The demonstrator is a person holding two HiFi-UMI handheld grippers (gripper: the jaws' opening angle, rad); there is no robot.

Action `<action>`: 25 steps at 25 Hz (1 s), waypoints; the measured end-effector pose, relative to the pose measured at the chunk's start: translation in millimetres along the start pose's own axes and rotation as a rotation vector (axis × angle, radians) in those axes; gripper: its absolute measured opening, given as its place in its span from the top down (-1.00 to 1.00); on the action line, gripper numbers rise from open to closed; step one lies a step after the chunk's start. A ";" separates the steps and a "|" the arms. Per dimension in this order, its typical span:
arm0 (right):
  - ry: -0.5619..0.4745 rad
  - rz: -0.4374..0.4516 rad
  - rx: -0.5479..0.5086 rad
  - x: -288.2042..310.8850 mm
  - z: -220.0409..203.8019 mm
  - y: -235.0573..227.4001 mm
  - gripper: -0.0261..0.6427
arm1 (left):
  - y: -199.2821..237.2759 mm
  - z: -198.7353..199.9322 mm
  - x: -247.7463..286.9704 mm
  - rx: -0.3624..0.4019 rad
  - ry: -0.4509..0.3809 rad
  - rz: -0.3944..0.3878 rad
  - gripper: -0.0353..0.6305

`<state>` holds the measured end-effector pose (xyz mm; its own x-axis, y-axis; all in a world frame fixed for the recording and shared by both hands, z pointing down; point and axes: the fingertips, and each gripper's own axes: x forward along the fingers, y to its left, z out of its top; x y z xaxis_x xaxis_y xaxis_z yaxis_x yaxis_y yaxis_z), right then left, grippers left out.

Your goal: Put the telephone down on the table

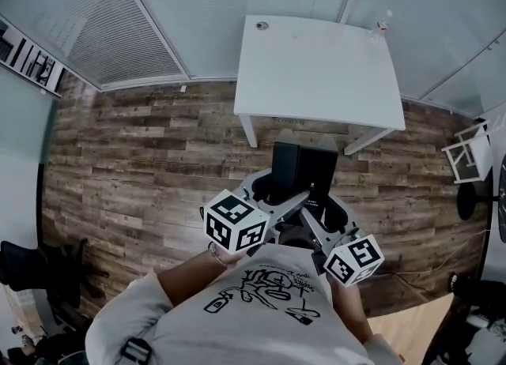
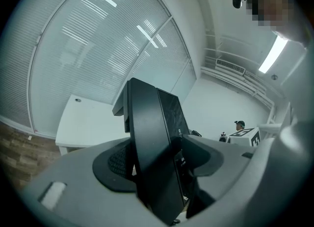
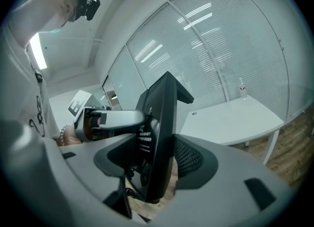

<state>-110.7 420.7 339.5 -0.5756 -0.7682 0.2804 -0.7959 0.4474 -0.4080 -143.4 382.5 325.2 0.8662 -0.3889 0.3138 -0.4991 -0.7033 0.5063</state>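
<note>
Short of the far white table (image 1: 316,63), left gripper (image 2: 159,162) and right gripper (image 3: 157,162) each pinch the black telephone (image 1: 304,167) — likely sharing its bulk.

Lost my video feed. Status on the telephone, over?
Left gripper and right gripper: jaws shut on telephone. Telephone in the air, short of the table. Bottle at far corner, not in the way.

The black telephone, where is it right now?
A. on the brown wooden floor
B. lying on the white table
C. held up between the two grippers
C: the black telephone is clamped between the left gripper and the right gripper, up over the brown wooden floor, short of the white table.
</note>
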 end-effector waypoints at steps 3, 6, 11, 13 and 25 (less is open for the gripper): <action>-0.003 0.004 -0.002 2.2 6.9 -14.0 0.24 | 2.3 6.5 14.0 0.002 -0.004 0.004 0.03; 0.003 0.006 0.001 15.3 21.3 -38.2 0.24 | 15.1 22.2 37.5 -0.004 -0.002 0.008 0.03; 0.006 0.014 0.003 23.6 43.1 -80.0 0.24 | 23.8 43.3 79.2 -0.011 0.001 0.015 0.03; 0.008 0.017 0.004 27.7 51.9 -96.9 0.24 | 28.0 51.8 95.9 -0.014 0.002 0.019 0.03; 0.023 0.025 0.012 40.9 101.1 -190.7 0.24 | 42.6 98.3 190.8 -0.039 0.009 0.027 0.03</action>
<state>36.5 257.7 340.9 -0.5995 -0.7460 0.2898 -0.7789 0.4605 -0.4258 2.9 219.9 327.6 0.8520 -0.4024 0.3349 -0.5234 -0.6688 0.5279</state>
